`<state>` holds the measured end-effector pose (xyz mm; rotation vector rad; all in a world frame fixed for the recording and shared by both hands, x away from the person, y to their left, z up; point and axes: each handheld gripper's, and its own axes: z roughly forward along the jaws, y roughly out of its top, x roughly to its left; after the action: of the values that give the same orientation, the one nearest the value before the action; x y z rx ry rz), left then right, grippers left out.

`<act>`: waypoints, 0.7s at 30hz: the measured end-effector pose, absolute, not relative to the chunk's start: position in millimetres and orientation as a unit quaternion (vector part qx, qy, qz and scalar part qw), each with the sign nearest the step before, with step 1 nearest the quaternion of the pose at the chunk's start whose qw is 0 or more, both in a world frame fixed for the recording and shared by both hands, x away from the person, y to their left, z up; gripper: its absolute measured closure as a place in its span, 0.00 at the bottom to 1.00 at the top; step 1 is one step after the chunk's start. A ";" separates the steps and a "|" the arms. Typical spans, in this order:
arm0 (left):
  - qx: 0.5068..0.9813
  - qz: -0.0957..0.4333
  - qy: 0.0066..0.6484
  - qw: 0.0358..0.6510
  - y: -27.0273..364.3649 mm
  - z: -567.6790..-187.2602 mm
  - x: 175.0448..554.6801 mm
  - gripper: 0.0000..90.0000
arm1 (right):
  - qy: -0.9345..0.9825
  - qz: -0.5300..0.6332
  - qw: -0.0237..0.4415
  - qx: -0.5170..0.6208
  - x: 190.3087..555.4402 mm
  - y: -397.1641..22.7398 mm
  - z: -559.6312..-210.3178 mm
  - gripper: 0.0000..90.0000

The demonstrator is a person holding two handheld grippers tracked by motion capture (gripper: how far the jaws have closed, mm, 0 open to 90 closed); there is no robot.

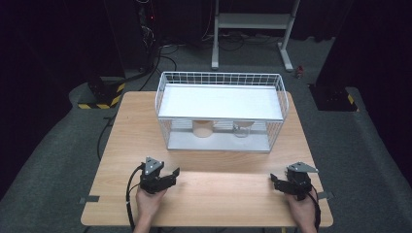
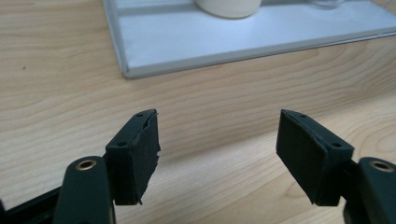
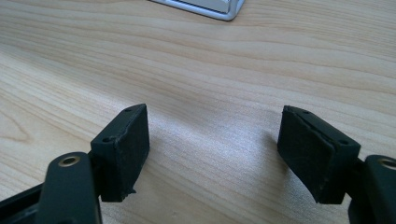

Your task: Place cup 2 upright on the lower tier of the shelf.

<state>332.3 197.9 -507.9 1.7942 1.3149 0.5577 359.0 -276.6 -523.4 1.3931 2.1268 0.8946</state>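
A white wire rack (image 1: 221, 109) with a solid upper shelf stands at the back of the wooden table (image 1: 131, 131). Under that shelf, on the lower tray (image 2: 224, 42), sit a cream cup (image 1: 203, 128) and a clear glass (image 1: 241, 129). My left gripper (image 1: 170, 176) rests near the front left, pointing toward the rack, jaws apart with only table between the pads (image 2: 140, 154). My right gripper (image 1: 277, 182) sits at the front right, jaws also apart over bare wood; its pads (image 3: 126, 149) hold nothing. The cup's base (image 2: 229, 7) shows at the top of the left gripper view.
A metal stand (image 1: 252, 29) and cables (image 1: 160, 53) lie on the dark floor behind the table. Yellow-black striped markers (image 1: 97, 104) flank the table. The rack's front corner (image 3: 219, 11) shows at the top of the right gripper view. Bare wood stretches between the grippers.
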 end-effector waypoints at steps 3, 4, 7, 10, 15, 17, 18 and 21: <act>0.712 0.223 0.527 0.407 201.5 -511.4 329.1 0.34 | 0.769 0.324 0.221 0.504 359.0 -276.5 -523.4 0.28; 0.713 0.226 0.528 0.403 202.3 -512.6 328.2 0.34 | 0.769 0.324 0.221 0.504 359.0 -276.6 -523.4 0.28; 0.717 0.235 0.533 0.384 205.0 -516.3 326.3 0.34 | 0.769 0.324 0.221 0.504 359.0 -276.5 -523.4 0.28; 0.713 0.250 0.543 0.367 207.2 -520.0 325.3 0.34 | 0.769 0.323 0.221 0.505 359.1 -276.5 -523.4 0.28; 0.709 0.254 0.551 0.359 212.4 -523.4 326.5 0.35 | 0.769 0.323 0.221 0.505 359.1 -276.5 -523.4 0.28; 0.708 0.255 0.554 0.356 213.8 -524.6 328.4 0.35 | 0.769 0.323 0.221 0.505 359.1 -276.5 -523.4 0.28; 0.709 0.254 0.554 0.354 214.4 -525.2 329.5 0.35 | 0.769 0.323 0.221 0.505 359.1 -276.5 -523.4 0.28; 0.711 0.251 0.557 0.347 212.5 -527.1 332.8 0.34 | 0.769 0.323 0.221 0.505 359.2 -276.5 -523.4 0.28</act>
<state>332.8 212.5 -527.1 1.8446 1.4449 0.6520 359.2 -276.5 -523.4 1.3945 2.1263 0.8939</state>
